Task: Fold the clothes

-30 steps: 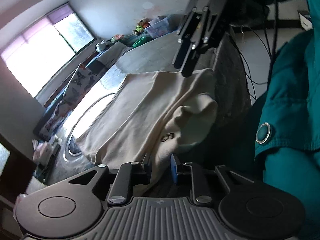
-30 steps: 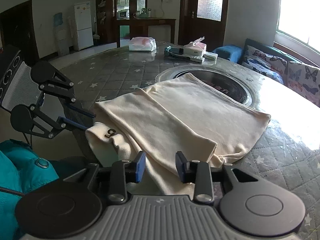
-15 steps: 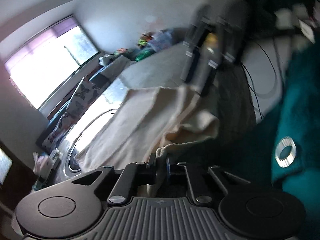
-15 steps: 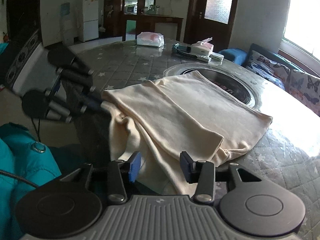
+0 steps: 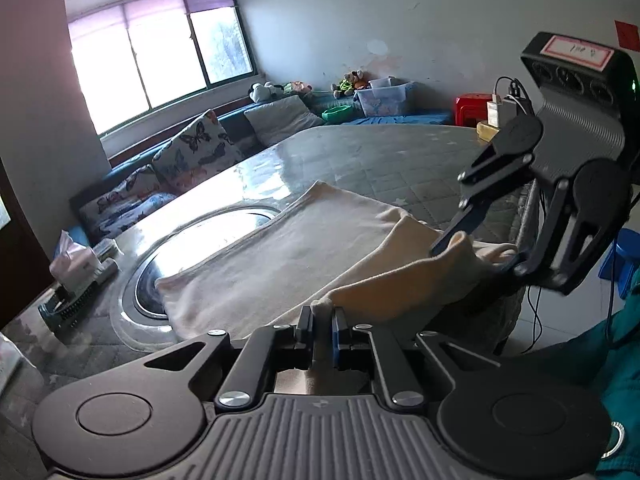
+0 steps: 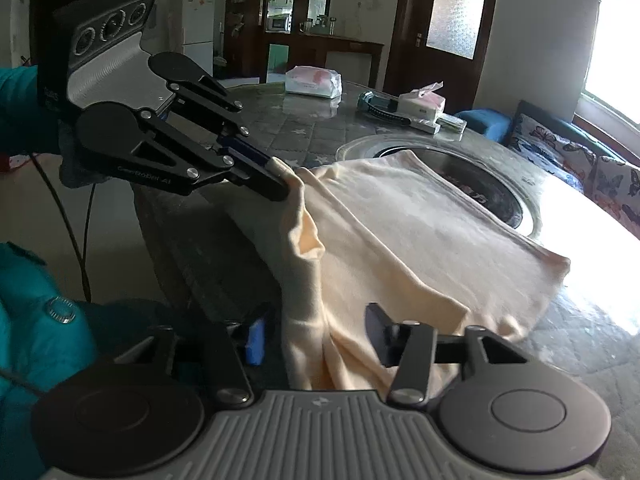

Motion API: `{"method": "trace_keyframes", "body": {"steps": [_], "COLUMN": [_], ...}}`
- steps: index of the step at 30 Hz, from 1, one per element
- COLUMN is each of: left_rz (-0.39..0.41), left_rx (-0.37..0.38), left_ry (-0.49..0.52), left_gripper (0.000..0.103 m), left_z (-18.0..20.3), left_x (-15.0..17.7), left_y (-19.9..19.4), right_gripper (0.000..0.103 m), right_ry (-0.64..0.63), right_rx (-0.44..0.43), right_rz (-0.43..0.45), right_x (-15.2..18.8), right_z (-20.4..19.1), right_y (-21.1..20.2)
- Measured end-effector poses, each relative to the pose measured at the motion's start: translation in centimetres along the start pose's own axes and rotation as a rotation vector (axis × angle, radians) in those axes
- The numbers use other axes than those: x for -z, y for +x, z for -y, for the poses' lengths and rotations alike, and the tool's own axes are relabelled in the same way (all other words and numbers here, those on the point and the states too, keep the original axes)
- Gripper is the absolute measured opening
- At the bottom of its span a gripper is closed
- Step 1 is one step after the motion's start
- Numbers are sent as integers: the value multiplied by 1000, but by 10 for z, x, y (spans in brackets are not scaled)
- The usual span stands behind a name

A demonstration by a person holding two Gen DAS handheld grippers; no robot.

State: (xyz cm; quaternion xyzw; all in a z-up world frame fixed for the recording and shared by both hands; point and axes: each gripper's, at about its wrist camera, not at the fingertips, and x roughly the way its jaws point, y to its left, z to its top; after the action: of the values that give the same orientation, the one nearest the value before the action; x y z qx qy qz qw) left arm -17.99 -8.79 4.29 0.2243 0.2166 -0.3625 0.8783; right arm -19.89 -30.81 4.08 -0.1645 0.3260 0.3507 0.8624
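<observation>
A cream garment [image 5: 280, 256] lies partly folded on the round table, one part hanging over the near edge. My left gripper [image 5: 322, 320] is shut on a corner of the garment and lifts it; it also shows in the right wrist view [image 6: 280, 184], pinching the cloth. My right gripper [image 6: 316, 340] is open, its fingers either side of hanging cream cloth [image 6: 400, 240]. It also shows in the left wrist view [image 5: 472, 252], its jaws apart around a fold of cloth.
The table [image 6: 304, 136] has a quilted grey cover and a round metal inset [image 5: 200, 232]. A tissue box [image 6: 422, 102], a pink pack [image 6: 314, 82] and a dark tool [image 6: 380, 106] sit at the far side. A sofa with butterfly cushions [image 5: 192, 148] stands behind. The teal sleeve [image 6: 40, 320] is at left.
My left gripper closed on the garment's corner and raised it to table height. My right gripper moved in over the hanging cloth, still open.
</observation>
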Motion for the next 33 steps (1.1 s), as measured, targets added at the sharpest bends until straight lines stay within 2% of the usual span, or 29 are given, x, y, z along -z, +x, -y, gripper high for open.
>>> {"method": "trace_keyframes", "body": {"steps": [1,2,4,5,9,12,18,19,21,22,24,33], "left_rz": [-1,-2,-5,-2,-2,-13,-22,-23,-19,-16,1,40], "left_rx": [-3,-7,-14,-19,-37,-50,-117,-131,-146,-153,-147,-28], "left_ry": [-1,-2,-3,0,15,39,151,171,181,184,170,94], "left_gripper": [13,14,19,27,39,40,37,34,16,15,11,11], "left_z": [0,1,1,2,5,10,26,28,31,33,33,20], "left_x": [2,3,7,9,20,29,44,47,50,51,50,35], "left_y": [-1,-3,-6,-9,-23,-29,-28,-27,-27,-27,-33,-61], "right_gripper": [18,14,12,11,11,11,11,11,10,10,10,9], "right_ry": [11,23,42,45,81,101,114,110,109,112,111,120], "right_rx": [-6,-12,-19,-12,-5,8,38,44,54,55,61,30], "right_rz": [-2,-5,-6,1,25,37,66,70,80,85,95,99], "right_x": [-1,-3,-6,-8,-18,-22,-27,-27,-26,-24,-21,-14], "right_z": [2,5,9,11,19,22,22,21,19,18,15,9], "right_y": [3,6,11,9,4,2,-2,-4,-7,-8,-12,-47]}}
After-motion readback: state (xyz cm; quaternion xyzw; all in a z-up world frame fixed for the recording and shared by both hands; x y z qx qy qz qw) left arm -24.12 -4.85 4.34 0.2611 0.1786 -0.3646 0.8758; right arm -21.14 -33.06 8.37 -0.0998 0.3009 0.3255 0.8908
